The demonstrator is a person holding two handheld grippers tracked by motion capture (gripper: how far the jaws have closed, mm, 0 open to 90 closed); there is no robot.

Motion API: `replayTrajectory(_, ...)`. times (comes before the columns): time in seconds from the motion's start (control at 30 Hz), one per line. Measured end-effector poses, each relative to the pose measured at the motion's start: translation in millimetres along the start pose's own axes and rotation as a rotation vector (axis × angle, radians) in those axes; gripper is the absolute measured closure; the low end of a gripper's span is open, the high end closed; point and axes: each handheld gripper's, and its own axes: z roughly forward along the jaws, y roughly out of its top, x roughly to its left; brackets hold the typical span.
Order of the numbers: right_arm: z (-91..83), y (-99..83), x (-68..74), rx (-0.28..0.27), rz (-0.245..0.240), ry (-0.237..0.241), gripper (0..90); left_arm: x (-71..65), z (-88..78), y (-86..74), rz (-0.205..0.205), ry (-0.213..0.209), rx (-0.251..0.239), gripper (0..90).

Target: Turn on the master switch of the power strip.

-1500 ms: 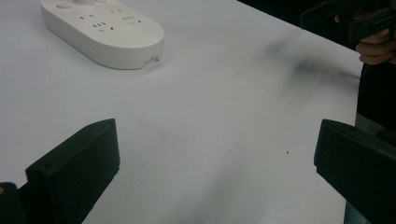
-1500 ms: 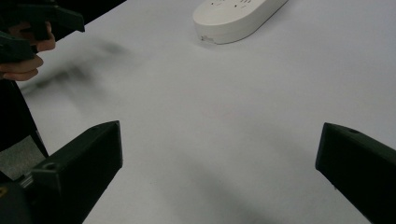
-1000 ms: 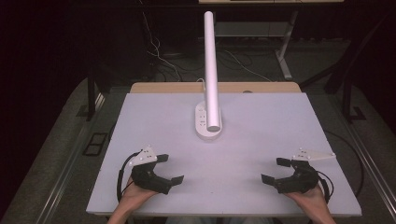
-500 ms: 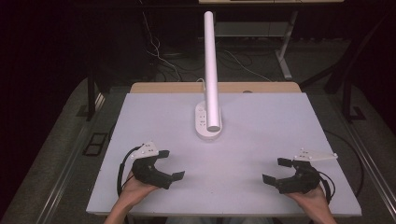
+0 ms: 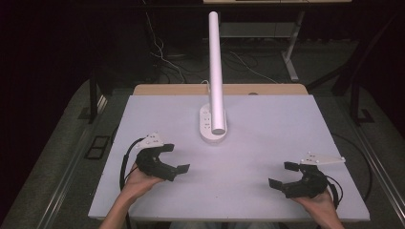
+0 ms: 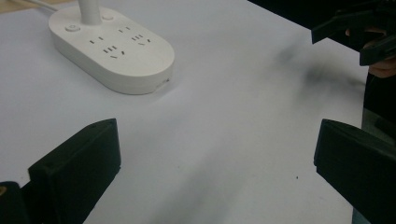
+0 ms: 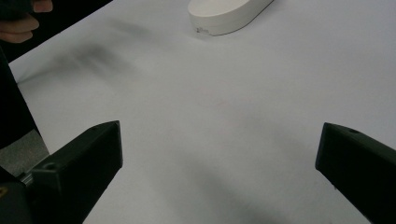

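White power strip (image 5: 210, 128) at mid-surface (image 5: 267, 143), untouched; left gripper (image 5: 175, 159) and right gripper (image 5: 281, 175) both spread, well apart, holding nothing.

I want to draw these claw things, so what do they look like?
Each is black and chunky, with two blocky, flat-ended jaws. The left gripper and the right gripper each carry a pale grey three-cornered plate on top with small dots on it, and a black cable loops from the back of each. The person's forearms are bare, with no sleeves showing.
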Motion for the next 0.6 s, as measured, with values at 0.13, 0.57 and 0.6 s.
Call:
replayTrajectory(0.13,-0.2,0.0,0.0,-0.002,0.002,0.006,0.2,3.8,1.3,8.3,0.005,0.0,0.009,0.0)
replayTrajectory(0.57,-0.3,-0.2,-0.2,-0.003,0.004,0.006,0.2,12.1,5.5,25.6,0.008,-0.007,0.036,0.0)
replayTrajectory(0.6,-0.4,-0.3,-0.4,-0.003,0.004,0.008,0.2,13.3,6.6,28.8,0.012,-0.005,0.043,0.0)
